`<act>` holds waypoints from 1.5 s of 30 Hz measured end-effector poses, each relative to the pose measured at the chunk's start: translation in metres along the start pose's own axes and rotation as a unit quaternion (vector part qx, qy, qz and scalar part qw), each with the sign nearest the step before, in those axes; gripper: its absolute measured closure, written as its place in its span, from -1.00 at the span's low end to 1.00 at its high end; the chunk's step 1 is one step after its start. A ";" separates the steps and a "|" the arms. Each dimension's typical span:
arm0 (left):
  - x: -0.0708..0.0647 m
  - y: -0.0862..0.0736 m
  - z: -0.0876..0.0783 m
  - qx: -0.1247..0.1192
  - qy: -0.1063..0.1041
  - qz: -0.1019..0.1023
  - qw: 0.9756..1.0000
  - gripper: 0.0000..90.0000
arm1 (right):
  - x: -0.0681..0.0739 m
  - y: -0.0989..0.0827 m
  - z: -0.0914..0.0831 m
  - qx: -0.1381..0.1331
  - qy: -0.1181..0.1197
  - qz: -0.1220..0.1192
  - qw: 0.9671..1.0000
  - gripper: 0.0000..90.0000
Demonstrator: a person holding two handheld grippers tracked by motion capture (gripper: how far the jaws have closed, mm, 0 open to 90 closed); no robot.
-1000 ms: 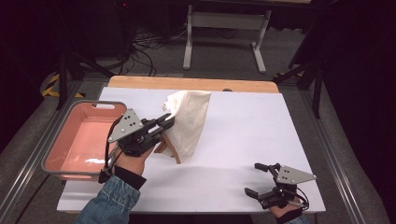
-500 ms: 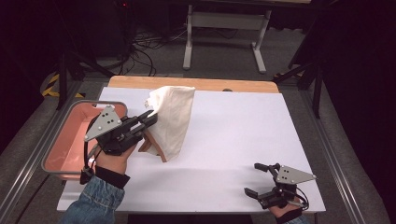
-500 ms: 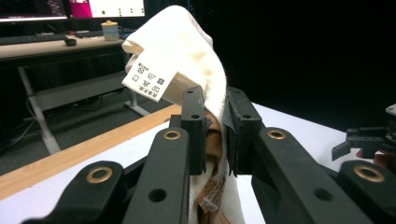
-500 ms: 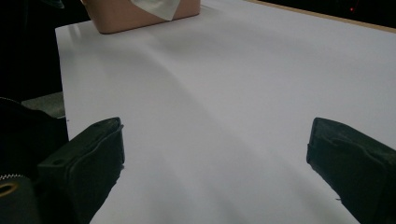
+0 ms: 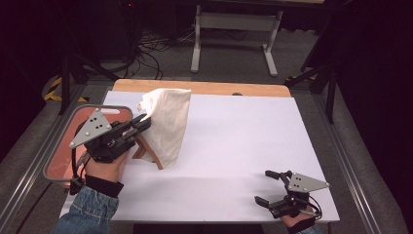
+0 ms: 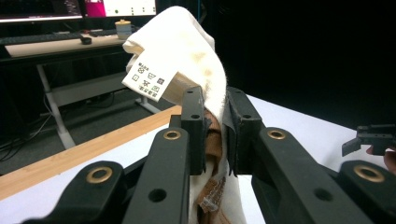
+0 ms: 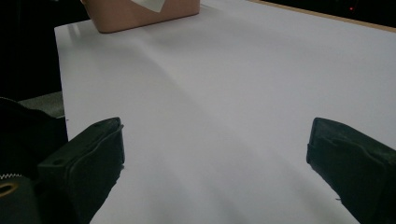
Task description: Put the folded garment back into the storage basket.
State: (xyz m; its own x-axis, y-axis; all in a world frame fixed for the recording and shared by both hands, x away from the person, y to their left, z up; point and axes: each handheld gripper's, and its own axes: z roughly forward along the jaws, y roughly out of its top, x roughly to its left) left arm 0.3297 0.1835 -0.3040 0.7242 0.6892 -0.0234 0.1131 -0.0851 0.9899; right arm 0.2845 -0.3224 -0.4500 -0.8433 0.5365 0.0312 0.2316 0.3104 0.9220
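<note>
Your left hand-held gripper [image 5: 141, 123] clenches a soft cream cloth with a brown lining [image 5: 165, 124], lifted beside the rounded pink plastic tub [image 5: 114, 111] at the white bench's [image 5: 234, 146] left edge. Your right hand-held gripper [image 5: 267, 187] rests released near the front edge, open bench between.

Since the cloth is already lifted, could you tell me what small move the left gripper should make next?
Probably carry it a little further sideways over the pink bin: the left gripper is shut on the cream cloth, which hangs beside the bin, not above it.
</note>
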 end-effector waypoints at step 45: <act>0.037 -0.001 -0.090 0.007 0.094 0.000 0.996 0.78 | -0.001 0.002 0.005 -0.001 0.008 0.006 1.000 -0.90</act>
State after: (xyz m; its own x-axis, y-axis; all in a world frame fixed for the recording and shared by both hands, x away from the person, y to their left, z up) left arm 0.2955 0.2738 -0.2934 0.5850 0.8110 0.0046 0.1239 -0.0949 0.9877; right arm 0.2885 -0.3181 -0.4497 -0.8484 0.5270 0.0491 0.2416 0.3030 0.9219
